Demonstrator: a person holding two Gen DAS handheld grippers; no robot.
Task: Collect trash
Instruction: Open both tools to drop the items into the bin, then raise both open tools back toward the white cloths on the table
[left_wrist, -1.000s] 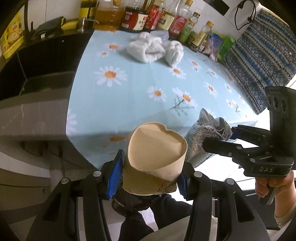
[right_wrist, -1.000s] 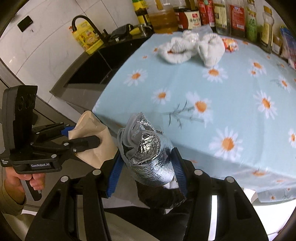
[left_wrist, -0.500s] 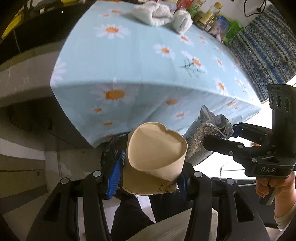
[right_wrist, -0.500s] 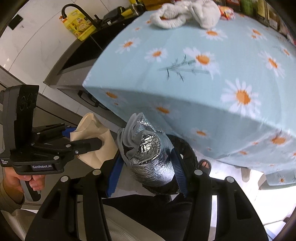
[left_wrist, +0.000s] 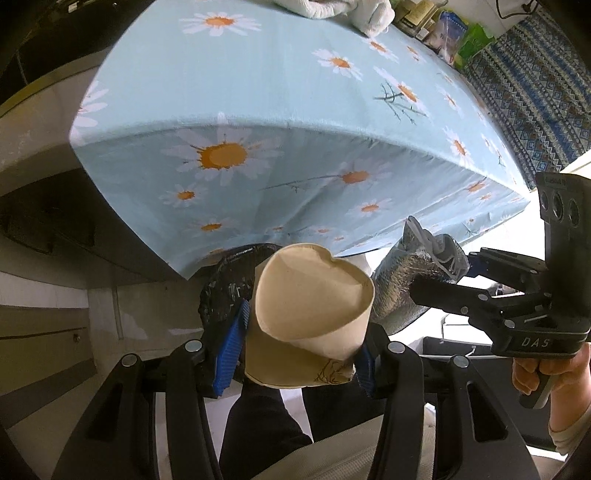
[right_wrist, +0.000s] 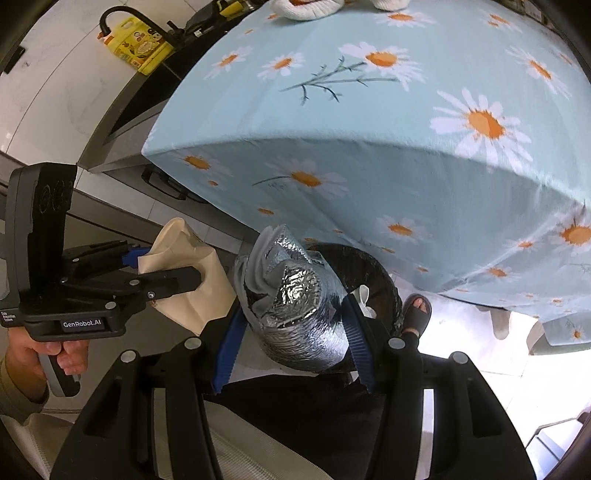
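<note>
My left gripper (left_wrist: 299, 343) is shut on a squashed tan paper cup (left_wrist: 314, 306), held below the table's front edge; the cup also shows in the right wrist view (right_wrist: 192, 280). My right gripper (right_wrist: 291, 325) is shut on a crumpled silver foil bag (right_wrist: 295, 295), also seen beside the cup in the left wrist view (left_wrist: 410, 280). A black-lined trash bin (right_wrist: 384, 273) stands on the floor under the table edge, just behind the foil bag; its rim shows behind the cup (left_wrist: 221, 288).
The table with a light-blue daisy cloth (left_wrist: 295, 110) overhangs the bin. White towels (left_wrist: 332, 7) lie at its far side. A dark counter with a yellow bottle (right_wrist: 140, 48) is to the left. A sandalled foot (right_wrist: 417, 314) is beside the bin.
Both grippers have dropped below the table's front edge with their loads and tilted down. The trash bin has come into view behind the cup and the foil bag.
</note>
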